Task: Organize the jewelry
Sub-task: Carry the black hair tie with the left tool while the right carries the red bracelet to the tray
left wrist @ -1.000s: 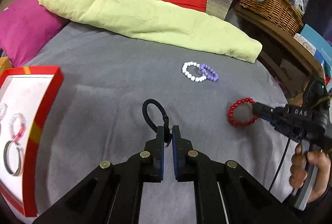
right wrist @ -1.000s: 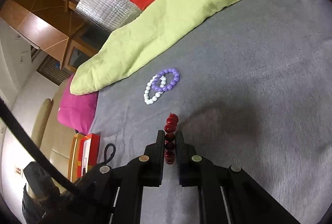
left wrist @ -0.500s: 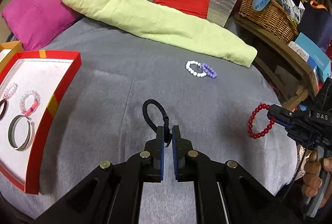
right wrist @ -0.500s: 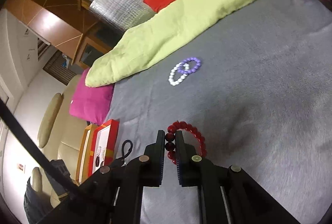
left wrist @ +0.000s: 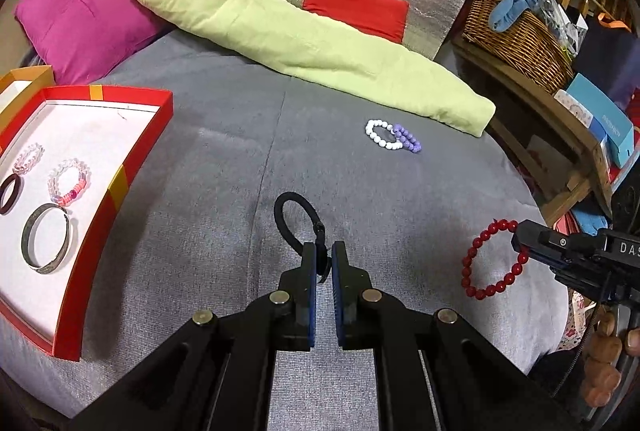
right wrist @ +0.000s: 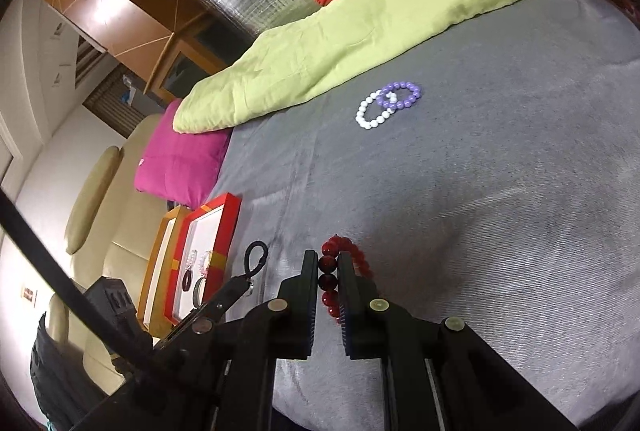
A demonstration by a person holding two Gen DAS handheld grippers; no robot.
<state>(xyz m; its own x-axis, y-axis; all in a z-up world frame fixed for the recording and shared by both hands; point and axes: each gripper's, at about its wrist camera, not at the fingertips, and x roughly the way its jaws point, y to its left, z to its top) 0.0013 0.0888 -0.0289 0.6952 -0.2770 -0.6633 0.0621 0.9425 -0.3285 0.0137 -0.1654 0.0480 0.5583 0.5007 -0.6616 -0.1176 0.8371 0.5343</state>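
My left gripper is shut on a black ring bracelet and holds it above the grey bedspread. My right gripper is shut on a red bead bracelet, also lifted; it shows at the right of the left wrist view. A red box with a white floor lies at the left and holds several bracelets, among them a metal bangle. A white bead bracelet and a purple one overlap on the bed farther off.
A pale green blanket and a magenta pillow lie at the far side. A wicker basket and boxes stand on a wooden shelf at the right. An orange box sits behind the red one.
Both grippers have pulled back and risen with their bracelets. The red box has come further into the left wrist view. The red bracelet now hangs in the air.
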